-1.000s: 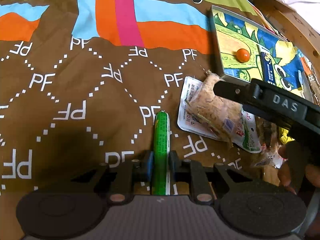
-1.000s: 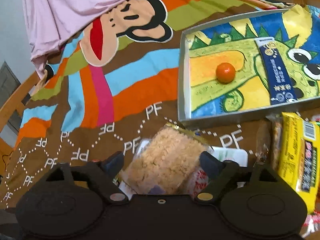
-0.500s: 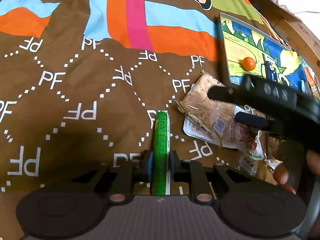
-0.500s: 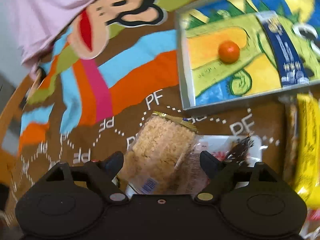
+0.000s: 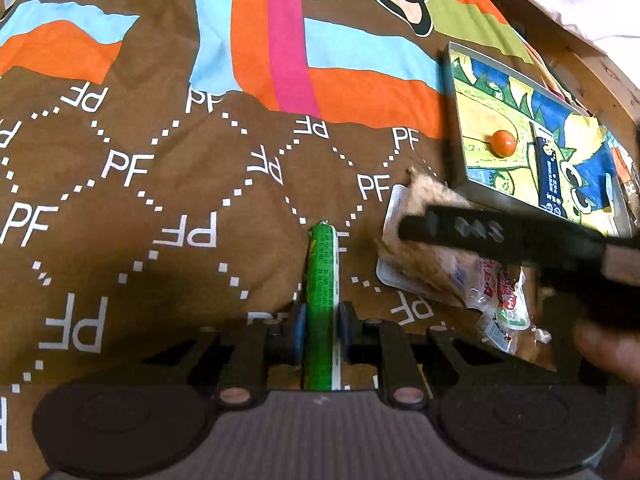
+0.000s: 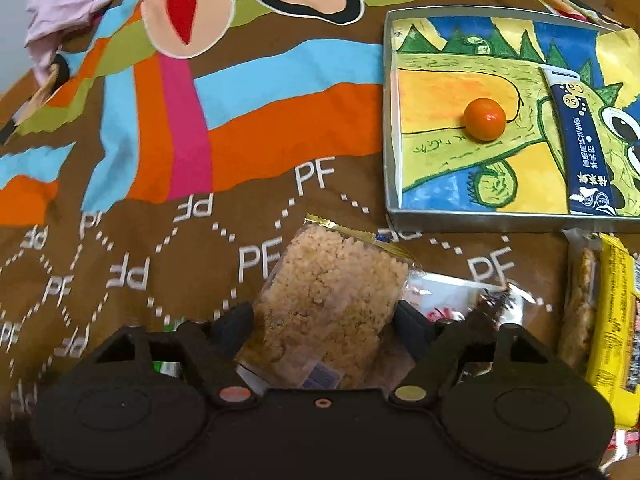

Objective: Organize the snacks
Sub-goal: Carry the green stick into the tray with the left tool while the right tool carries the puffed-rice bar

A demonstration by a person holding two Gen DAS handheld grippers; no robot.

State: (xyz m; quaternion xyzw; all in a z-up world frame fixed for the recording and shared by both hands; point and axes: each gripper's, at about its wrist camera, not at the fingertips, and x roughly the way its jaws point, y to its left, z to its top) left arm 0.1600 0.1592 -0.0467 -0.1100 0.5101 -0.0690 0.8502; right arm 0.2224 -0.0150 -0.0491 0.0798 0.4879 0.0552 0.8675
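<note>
Your left gripper (image 5: 322, 330) is pinching a slim green stick-shaped snack in printed foil (image 5: 321, 280), its pads pressed on the stick's near half; the long axis runs toward 12 o'clock, straight along the fingers, above the brown patterned cloth (image 5: 160, 184).

Your right gripper (image 6: 324, 330) is closing around a clear packet of golden puffed-rice cake (image 6: 332, 300). The packet sits between the spread fingers, tilted toward 1 o'clock, and I cannot tell whether the pads press it yet.

The shallow grey tray lined with a dinosaur drawing (image 6: 390, 128) lies at 1 o'clock from the right gripper, just past the packet's far end. It holds a small orange round fruit (image 6: 484, 119) and a dark blue sachet (image 6: 580, 144). Your right hand is nearer the tray; I judge it should deliver first.
</note>
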